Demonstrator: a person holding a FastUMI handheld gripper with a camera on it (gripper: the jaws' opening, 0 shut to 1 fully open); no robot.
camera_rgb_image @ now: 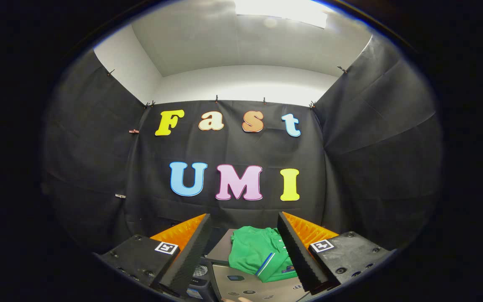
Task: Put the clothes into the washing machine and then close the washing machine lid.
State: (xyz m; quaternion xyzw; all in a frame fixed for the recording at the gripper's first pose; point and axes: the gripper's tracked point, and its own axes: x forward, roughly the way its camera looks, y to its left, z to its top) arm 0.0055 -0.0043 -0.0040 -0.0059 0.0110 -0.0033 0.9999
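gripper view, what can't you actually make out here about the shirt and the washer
- Green shirt: its right side is hidden behind the right finger, so its full shape is unclear.
- Washing machine: only a grey top panel shows below the shirt, cut off low in the view; lid open or closed cannot be told.
- Panel markings: too small to tell.
- Gripper: open, fingers apart, touching nothing.

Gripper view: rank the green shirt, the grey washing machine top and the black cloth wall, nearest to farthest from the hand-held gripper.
1. Green shirt, between the open fingers of the hand-held gripper, untouched.
2. Grey washing machine top, under the shirt, too close to call against it.
3. Black cloth wall, far beyond the fingers.
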